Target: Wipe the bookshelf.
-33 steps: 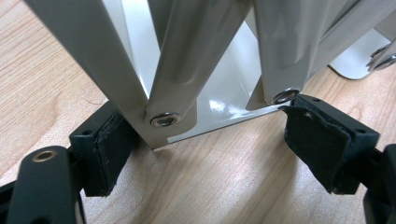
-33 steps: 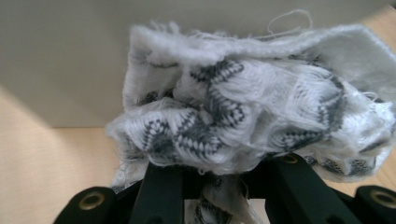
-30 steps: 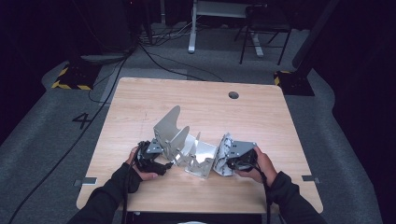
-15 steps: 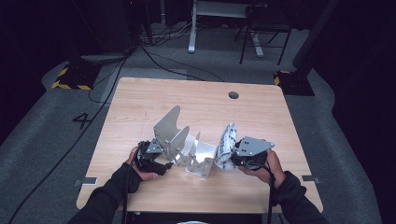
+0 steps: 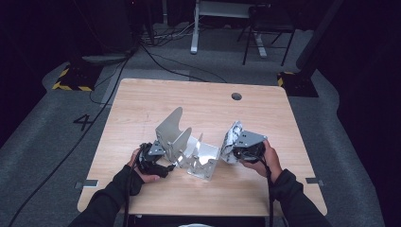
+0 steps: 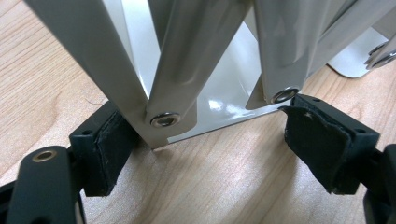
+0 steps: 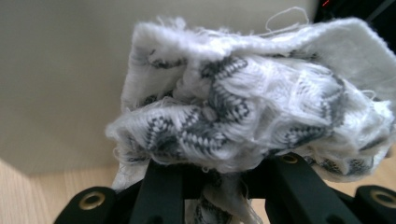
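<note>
At mid-table, the left gripper (image 5: 166, 163) is bracing a folded metal bracket (image 5: 182, 142) between its spread jaws, while the right gripper (image 5: 231, 149) is clenching a bunched patterned cloth (image 7: 252, 107) just right of it; a hard wipe risks sliding the loosely held bracket.

A light wooden table (image 5: 142, 109) with a round cable hole (image 5: 236, 96) near its far edge stands on grey carpet (image 5: 42, 142) – the number 4 (image 5: 83, 122) is marked on the floor at the table's left. Black cables (image 5: 156, 56) trail across the floor from the far side. Beyond the table, the room is dark. A white desk leg (image 5: 194, 33) and a black chair frame (image 5: 265, 33) stand at the back, and 2 black bases edged with yellow-and-black hazard tape (image 5: 71, 86) sit on the floor – 1 at the far left, 1 at the far right.
</note>
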`<state>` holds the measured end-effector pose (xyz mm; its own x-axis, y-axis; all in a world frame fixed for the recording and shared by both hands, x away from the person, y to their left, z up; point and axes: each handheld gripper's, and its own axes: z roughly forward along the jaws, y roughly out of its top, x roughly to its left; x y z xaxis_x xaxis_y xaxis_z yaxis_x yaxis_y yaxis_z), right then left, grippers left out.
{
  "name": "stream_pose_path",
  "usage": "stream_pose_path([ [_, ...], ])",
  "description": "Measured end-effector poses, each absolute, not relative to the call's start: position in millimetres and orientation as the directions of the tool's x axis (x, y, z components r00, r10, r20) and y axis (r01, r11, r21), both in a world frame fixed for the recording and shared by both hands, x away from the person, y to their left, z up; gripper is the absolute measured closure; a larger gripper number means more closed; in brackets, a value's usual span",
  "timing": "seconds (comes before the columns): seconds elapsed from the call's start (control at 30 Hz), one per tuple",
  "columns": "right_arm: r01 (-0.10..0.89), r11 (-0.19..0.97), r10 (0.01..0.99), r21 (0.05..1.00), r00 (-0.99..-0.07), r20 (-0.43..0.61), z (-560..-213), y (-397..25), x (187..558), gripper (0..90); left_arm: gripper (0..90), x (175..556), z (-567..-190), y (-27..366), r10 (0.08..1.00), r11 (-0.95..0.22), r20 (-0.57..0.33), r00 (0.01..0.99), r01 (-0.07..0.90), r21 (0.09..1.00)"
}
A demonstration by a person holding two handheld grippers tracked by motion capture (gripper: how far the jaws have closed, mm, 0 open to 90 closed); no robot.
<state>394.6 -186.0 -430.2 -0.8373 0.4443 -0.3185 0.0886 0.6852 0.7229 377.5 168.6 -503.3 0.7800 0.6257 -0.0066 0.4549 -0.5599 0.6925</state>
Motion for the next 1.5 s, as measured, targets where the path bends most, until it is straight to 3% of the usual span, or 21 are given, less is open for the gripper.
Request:
stream_pose_path([
  [0.37, 0.026, 0.756, 0.273, 0.654, -0.921, -0.279, -448, -174, 371, 73.8, 18.2, 377, -503, 169, 0.626, -0.560, -0.006, 0.780, 0.455, 0.692],
  [0.63, -0.063, 0.732, 0.196, 0.679, -0.934, -0.298, -423, -168, 341, 73.7, 17.7, 378, -503, 169, 0.627, -0.560, -0.006, 0.779, 0.456, 0.692],
  [1.03, -0.096, 0.640, 0.323, 0.763, -0.867, -0.380, -382, -179, 347, 73.1, 17.5, 378, -503, 169, 0.629, -0.559, -0.006, 0.778, 0.457, 0.692],
  [1.23, -0.045, 0.630, 0.408, 0.775, -0.830, -0.379, -389, -181, 370, 73.6, 17.3, 378, -503, 168, 0.631, -0.555, -0.010, 0.776, 0.460, 0.693],
  [1.5, 0.041, 0.692, 0.410, 0.721, -0.844, -0.346, -420, -177, 391, 73.7, 17.3, 377, -503, 168, 0.631, -0.555, -0.011, 0.776, 0.461, 0.692],
])
